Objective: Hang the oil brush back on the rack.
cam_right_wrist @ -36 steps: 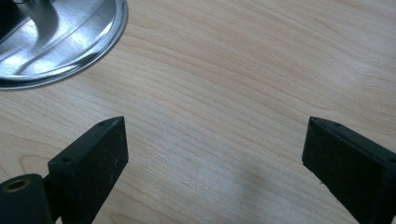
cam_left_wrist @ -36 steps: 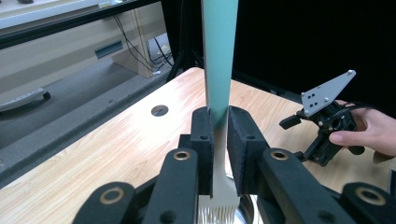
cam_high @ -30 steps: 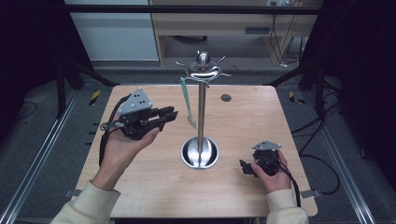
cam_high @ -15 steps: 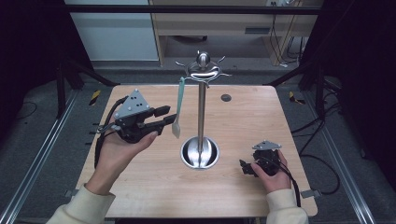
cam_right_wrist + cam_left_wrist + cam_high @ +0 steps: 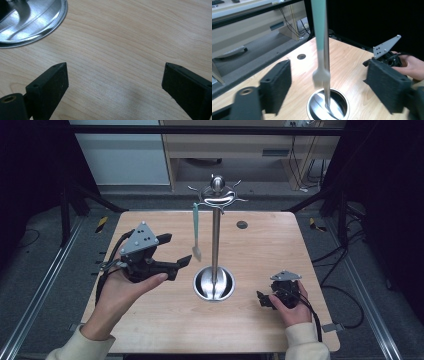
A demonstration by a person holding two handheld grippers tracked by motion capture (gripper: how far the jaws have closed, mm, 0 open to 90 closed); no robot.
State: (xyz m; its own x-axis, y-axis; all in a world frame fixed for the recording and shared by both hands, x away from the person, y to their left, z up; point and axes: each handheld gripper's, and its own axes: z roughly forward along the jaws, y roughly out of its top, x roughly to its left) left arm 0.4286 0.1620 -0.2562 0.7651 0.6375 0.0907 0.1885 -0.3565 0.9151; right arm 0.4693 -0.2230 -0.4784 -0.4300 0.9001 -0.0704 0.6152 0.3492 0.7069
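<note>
A: Where does the brush point(image 5: 196, 231) sit?

B: It hangs by its pale green handle from a hook at the top of the metal stand point(image 5: 215, 240), bristles down, just beside the pole and above the round steel base point(image 5: 214, 284); in the left gripper view the bristles point(image 5: 321, 79) hover over the base with the pole right behind them

A: And the left gripper point(image 5: 172, 251)?

B: The person's left hand point(image 5: 120, 295) holds it above the counter point(image 5: 150, 330), left of the stand; its jaws have just been opening and now stand wide apart; nothing is pressed between them; the left gripper view has the brush farther off, seen through the gap between the two black pads, not touching either

A: The right one?

B: The right gripper point(image 5: 261, 299) rests low at the near right part of the counter, held in the right hand point(image 5: 292, 307); its jaws are spread as well, with bare wood grain between them in the right gripper view, and the rim of the steel base at the upper left corner there; it is well apart from the brush

A: Anything else on the counter?

B: A small dark round disc point(image 5: 242, 224) at the far side, behind the stand
</note>
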